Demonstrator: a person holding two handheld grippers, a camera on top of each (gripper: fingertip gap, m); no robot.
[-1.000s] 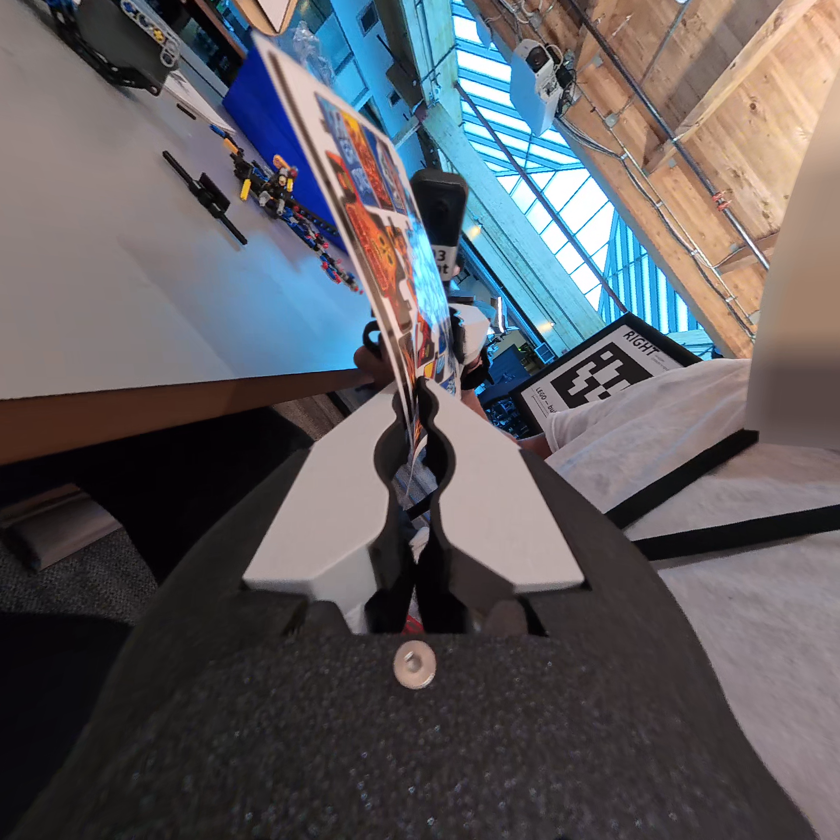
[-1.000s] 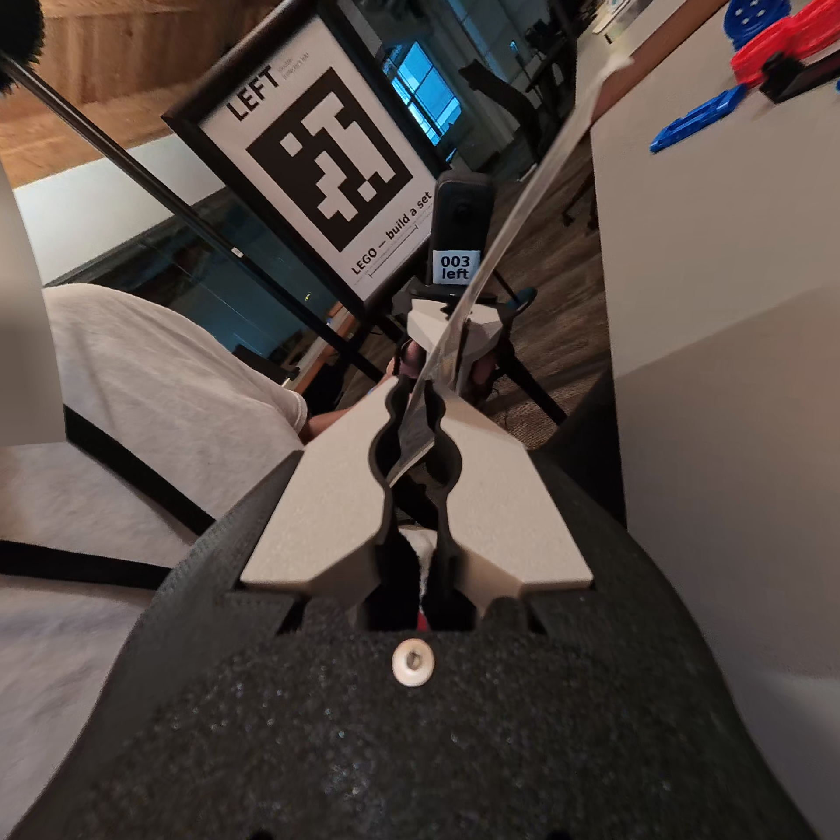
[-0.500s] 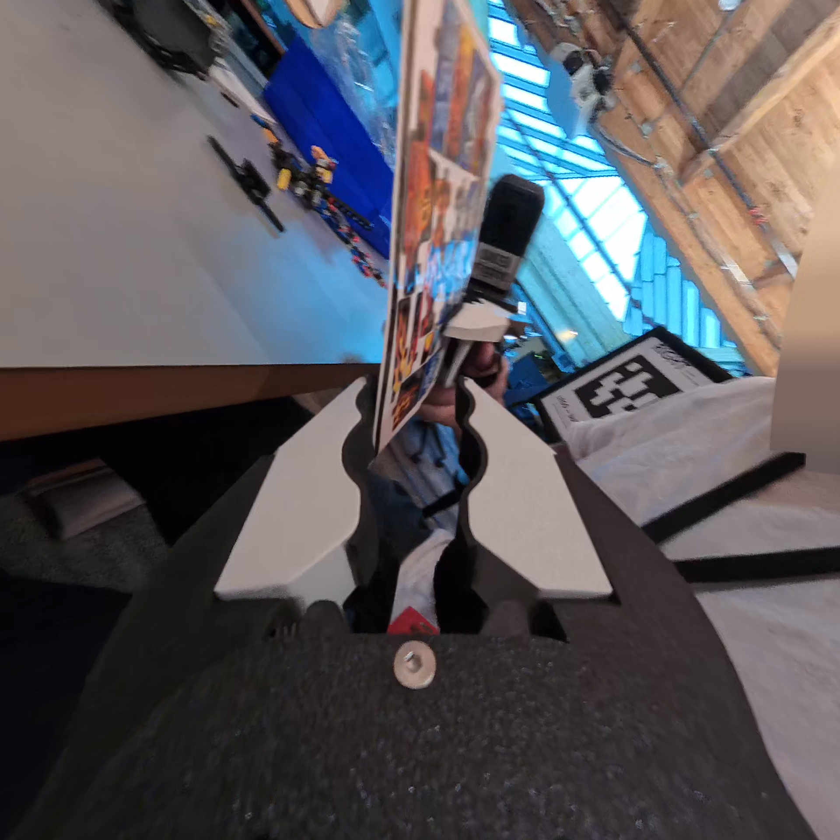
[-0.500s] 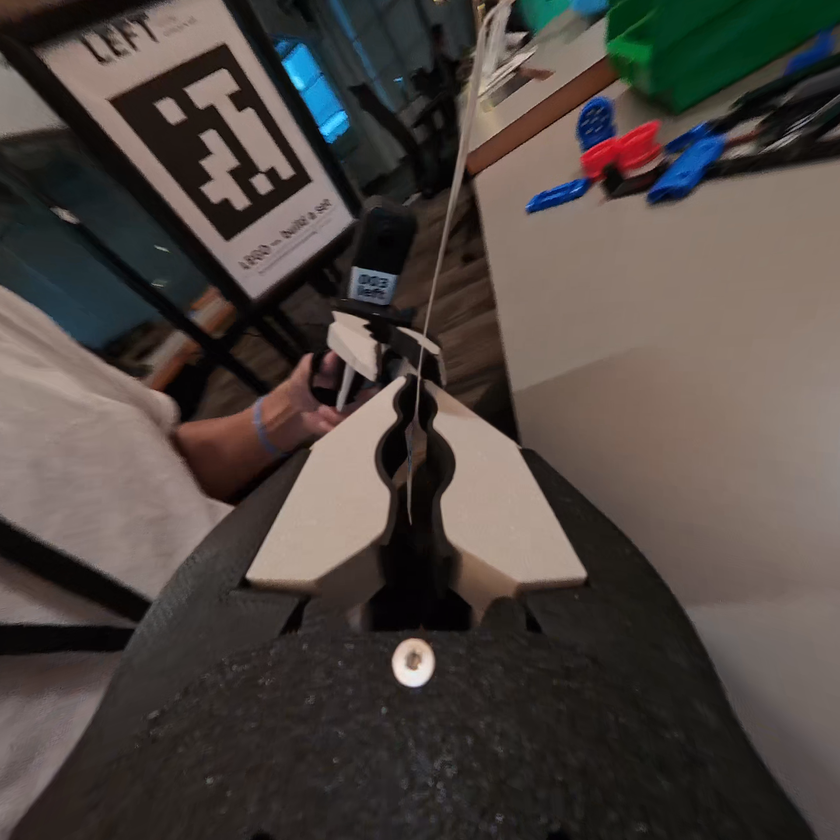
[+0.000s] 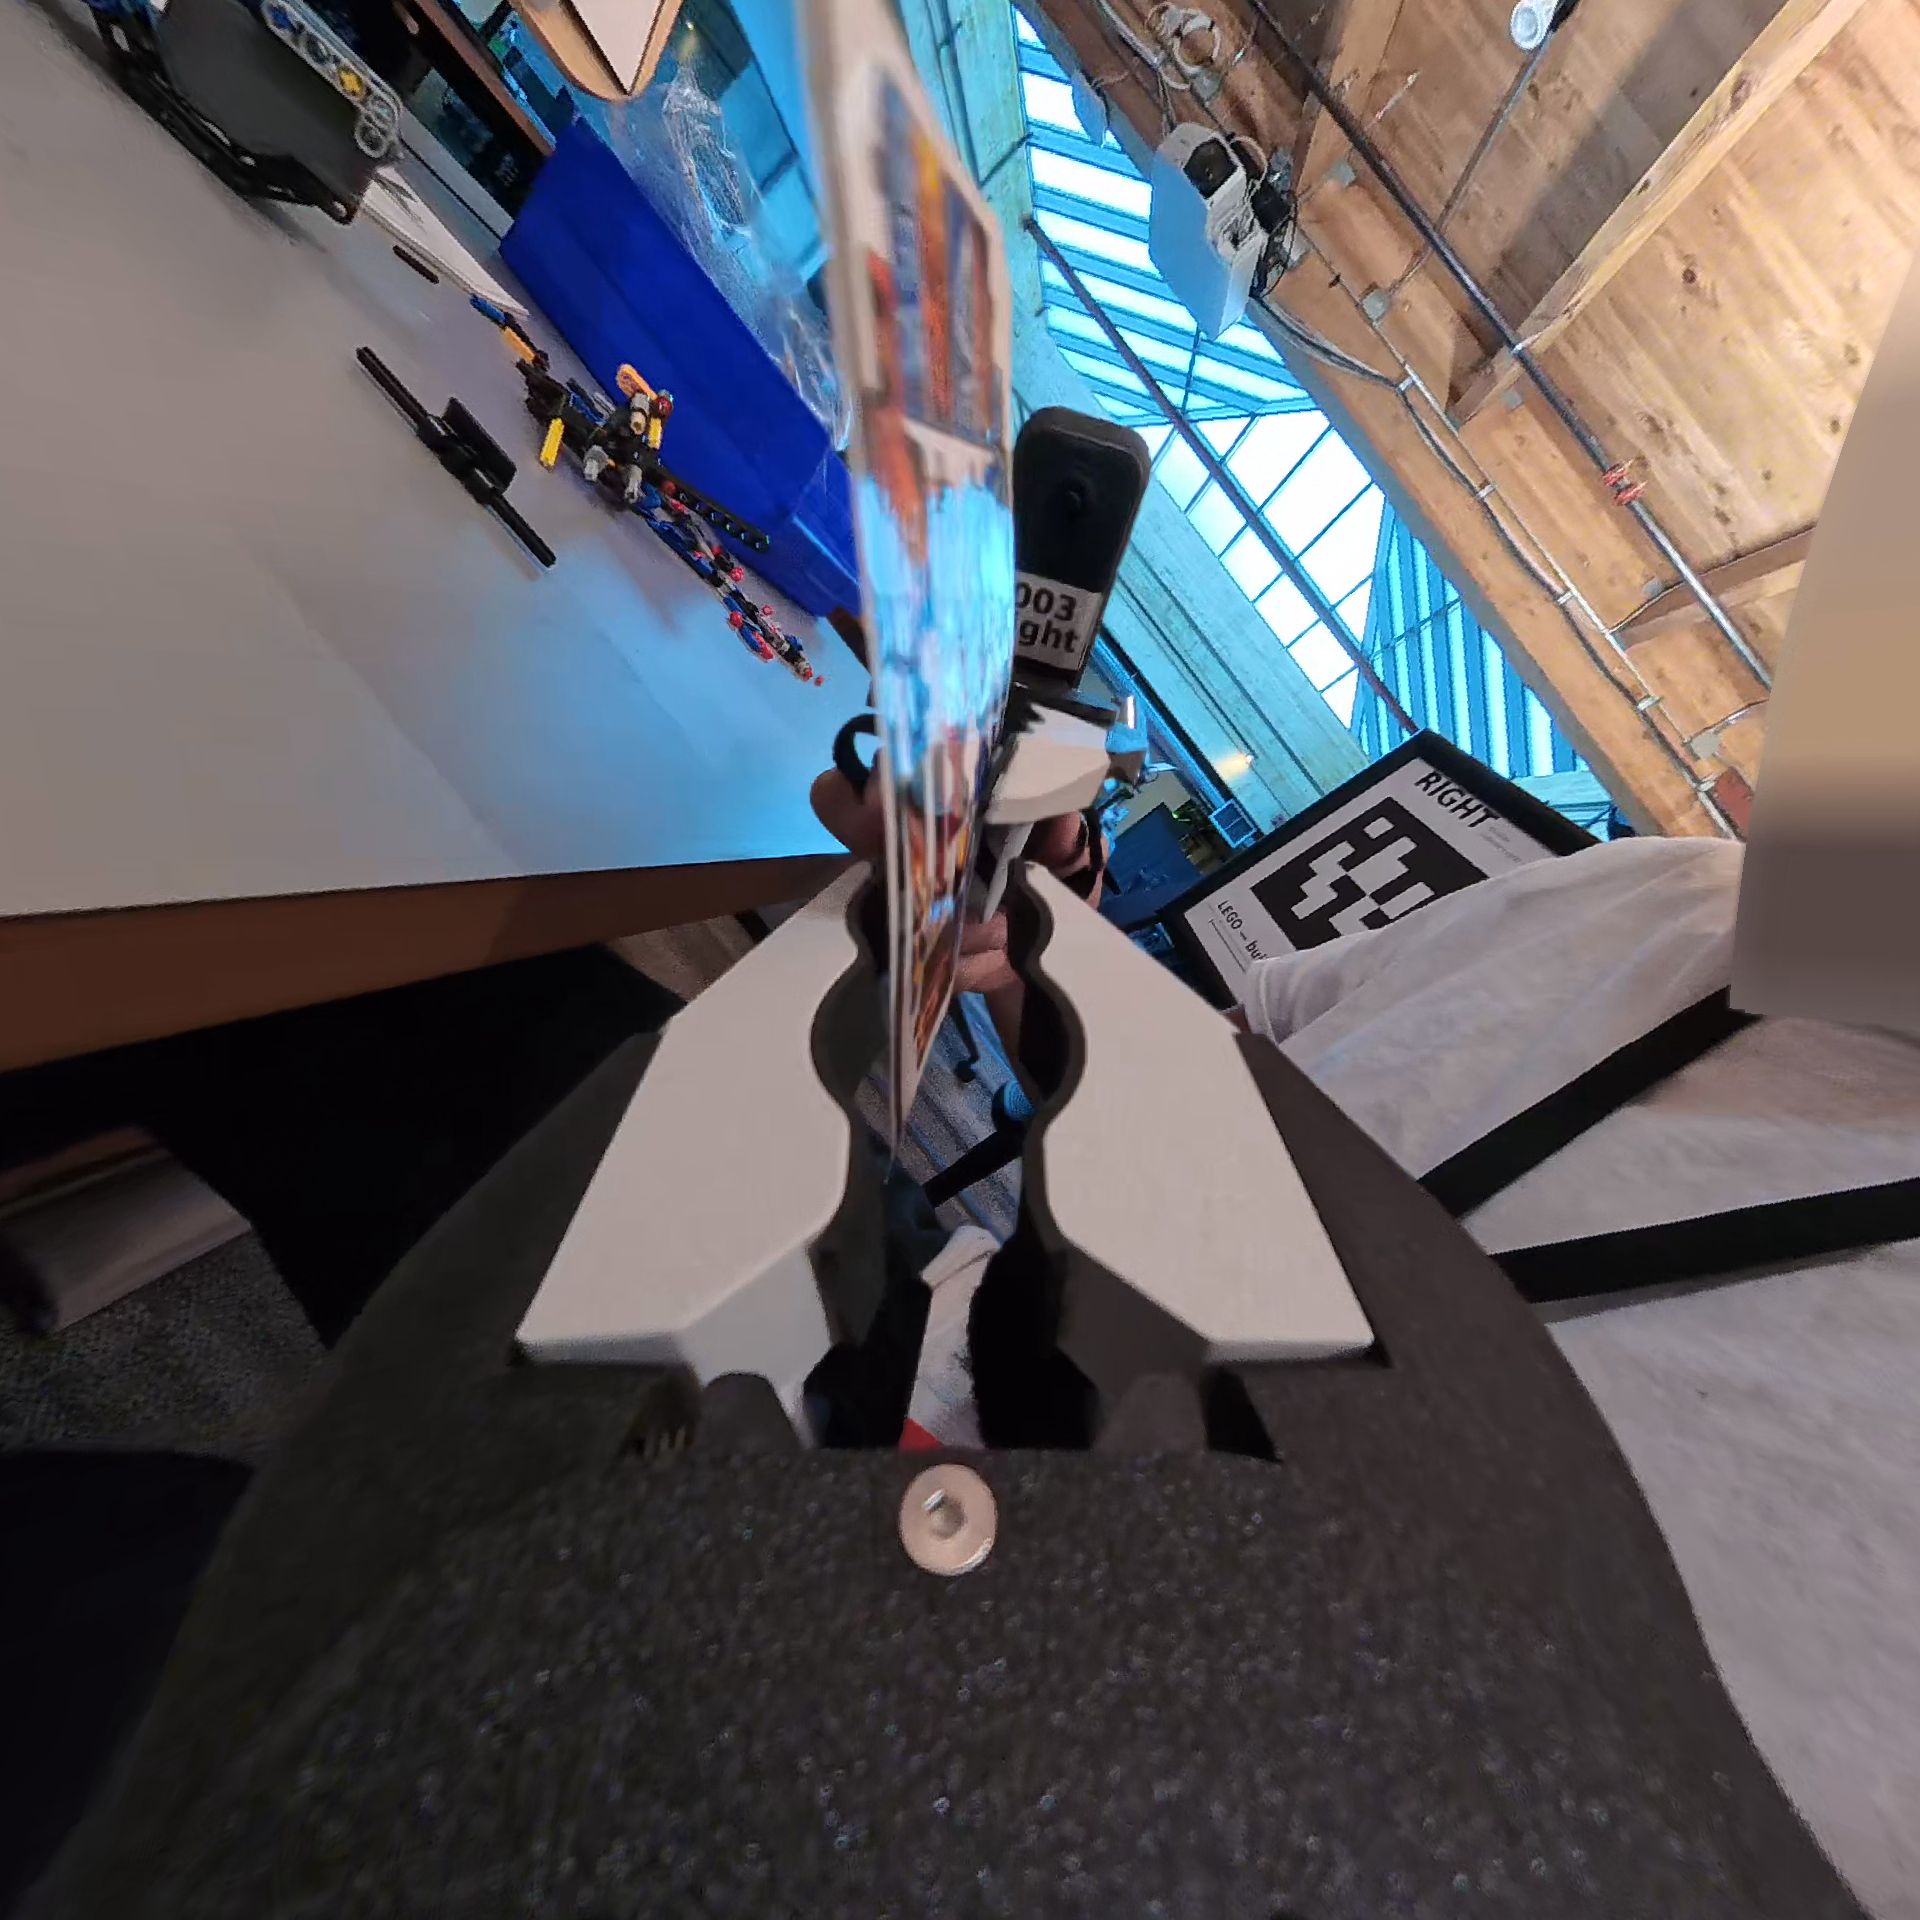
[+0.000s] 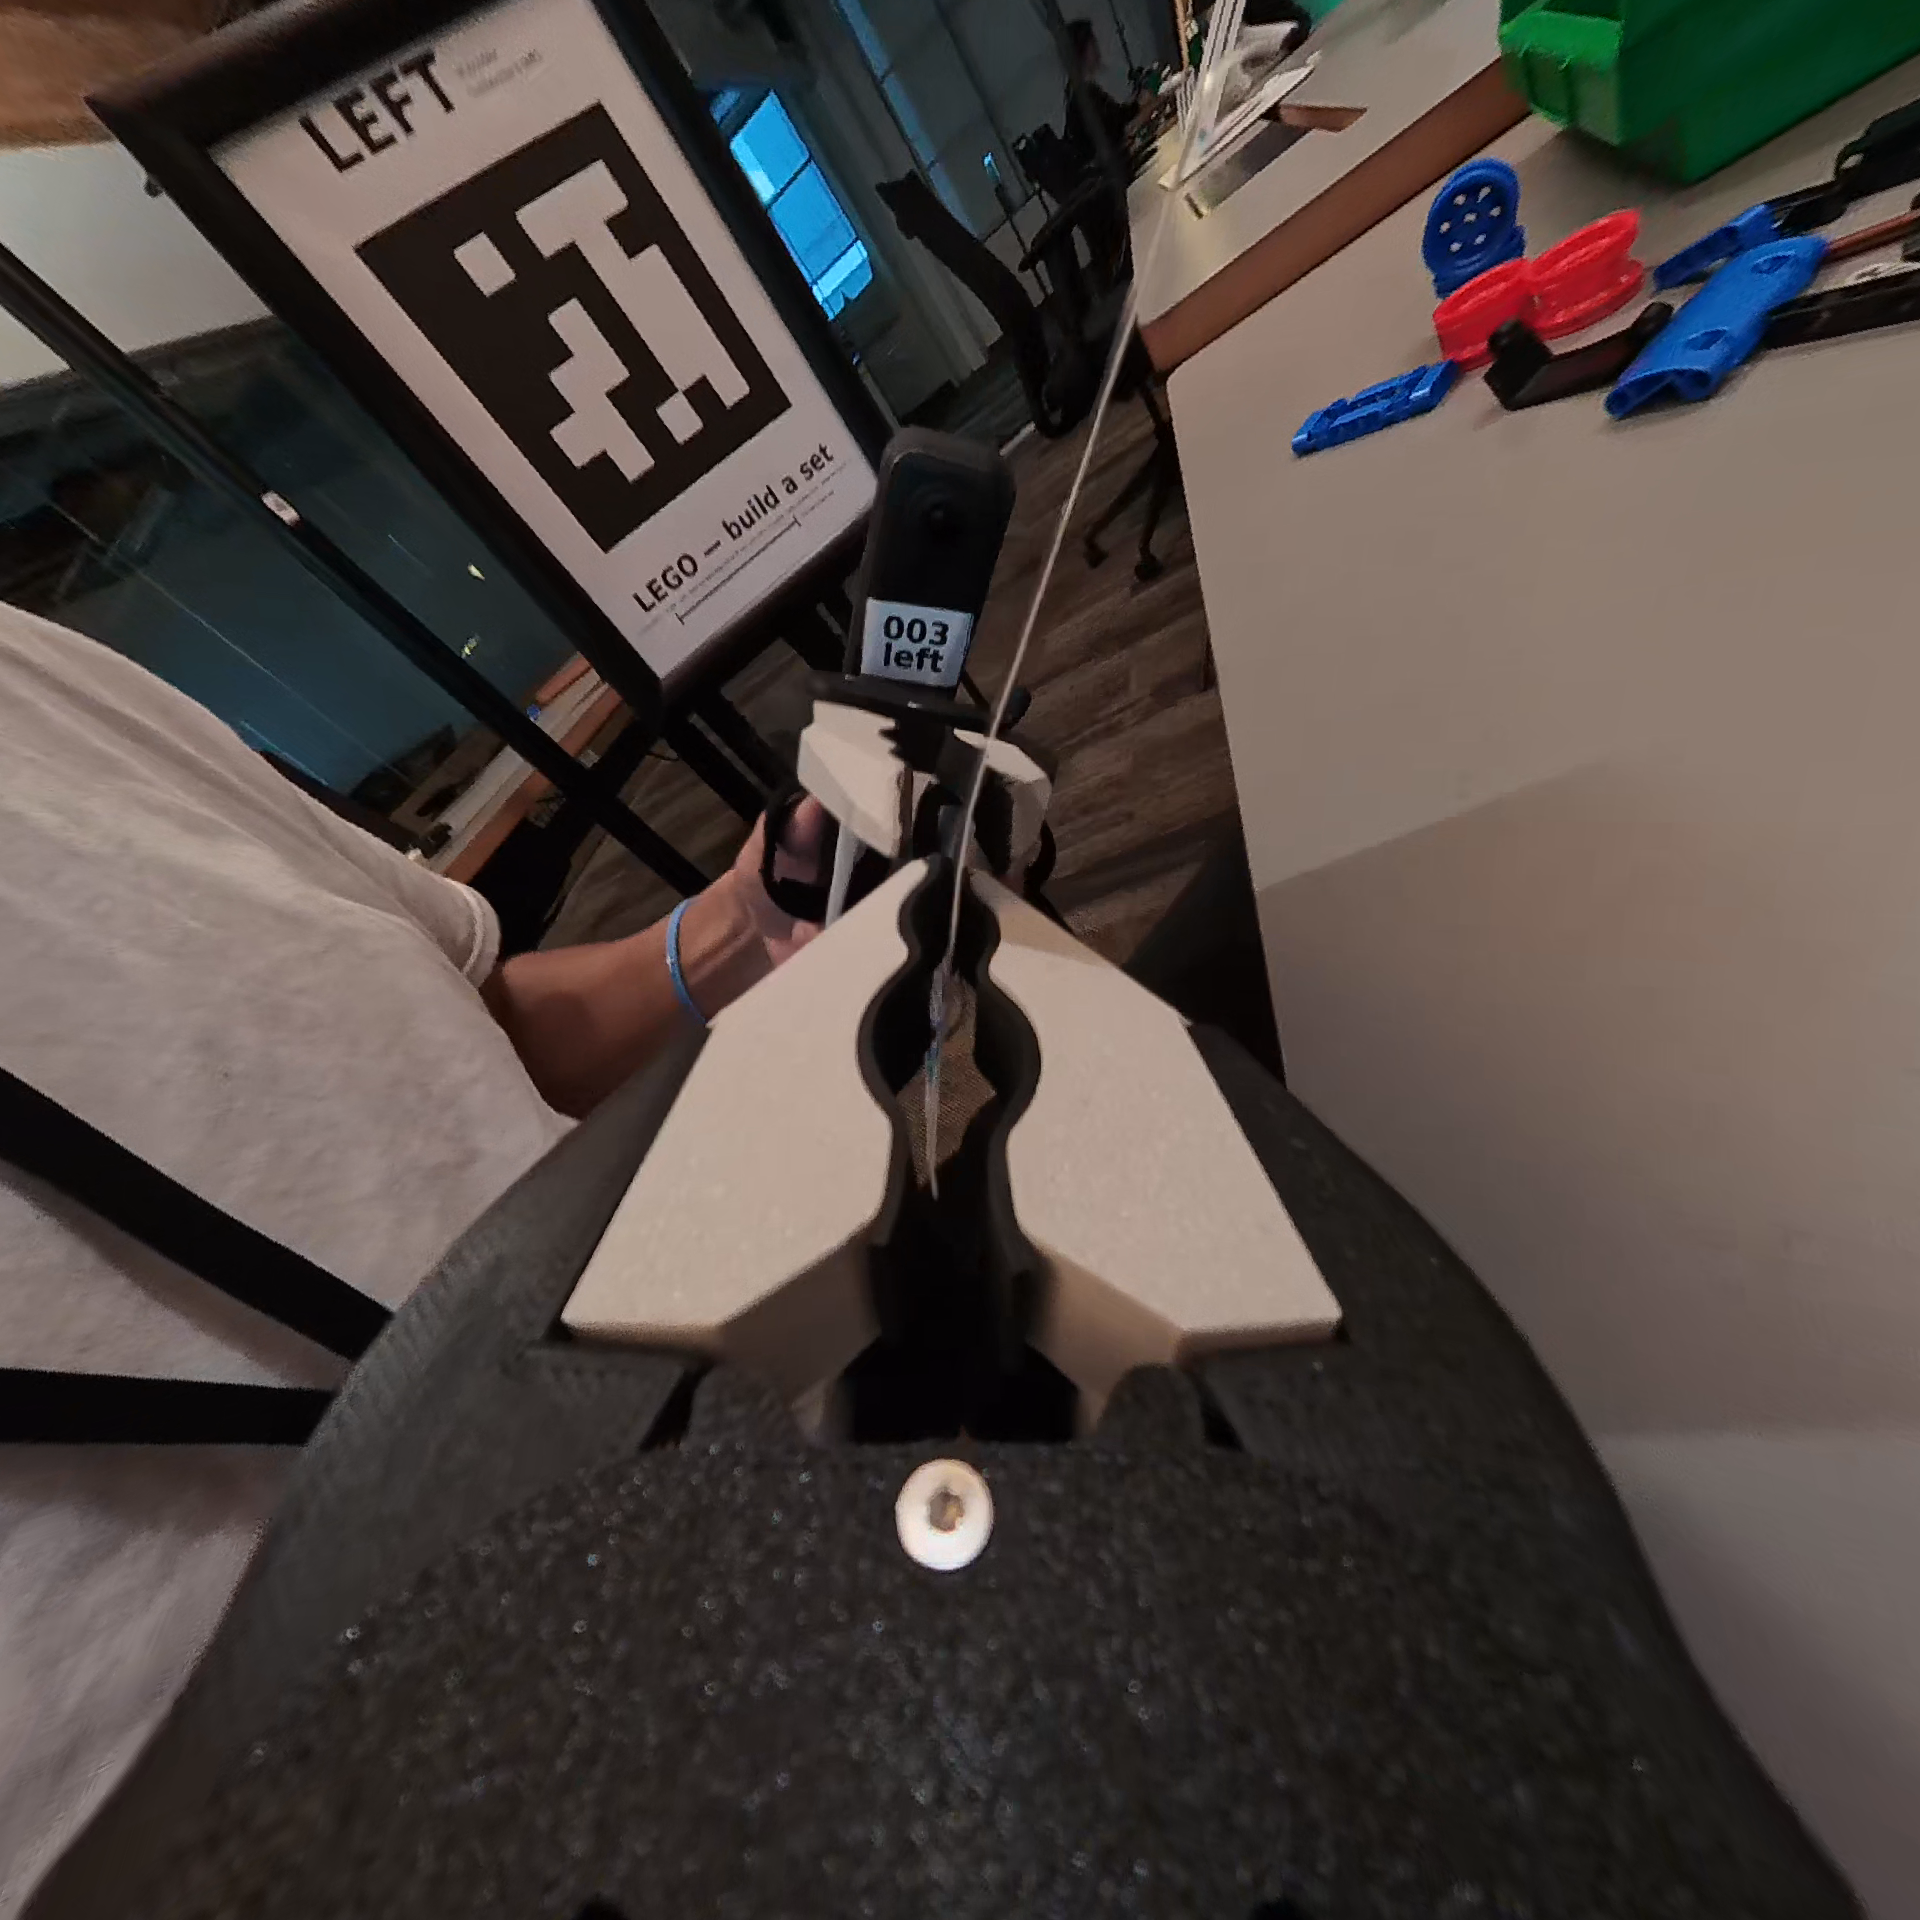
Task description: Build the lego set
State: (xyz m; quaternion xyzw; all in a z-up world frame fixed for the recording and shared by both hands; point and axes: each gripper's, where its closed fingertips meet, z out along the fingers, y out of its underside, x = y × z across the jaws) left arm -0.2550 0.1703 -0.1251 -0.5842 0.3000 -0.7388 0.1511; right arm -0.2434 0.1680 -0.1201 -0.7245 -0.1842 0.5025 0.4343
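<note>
A thin sheet printed with colourful pictures (image 5: 935, 416) stands edge-up between my two grippers, below the table's front edge. My left gripper (image 5: 945, 894) is open; the sheet's lower corner hangs in its gap, close to the left finger. My right gripper (image 6: 951, 883) is shut on the sheet, which shows there edge-on as a thin line (image 6: 1049, 561). Each gripper faces the other: the right one shows in the left wrist view (image 5: 1039, 769), and the left one in the right wrist view (image 6: 914, 769). Loose lego parts (image 5: 623, 436) lie on the white table (image 5: 260, 644).
A black axle piece (image 5: 457, 457) and a blue box (image 5: 665, 312) are on the table. Blue and red parts (image 6: 1538, 291) and a green bin (image 6: 1714, 83) lie at its other end. Framed marker boards (image 5: 1361, 883) (image 6: 561, 332) stand behind; a person's white shirt (image 6: 208, 935) is close. The grippers are tip to tip, or close to it.
My left gripper was shut on the sheet a second ago and has opened. The right gripper keeps hold and has turned the sheet more upright.
</note>
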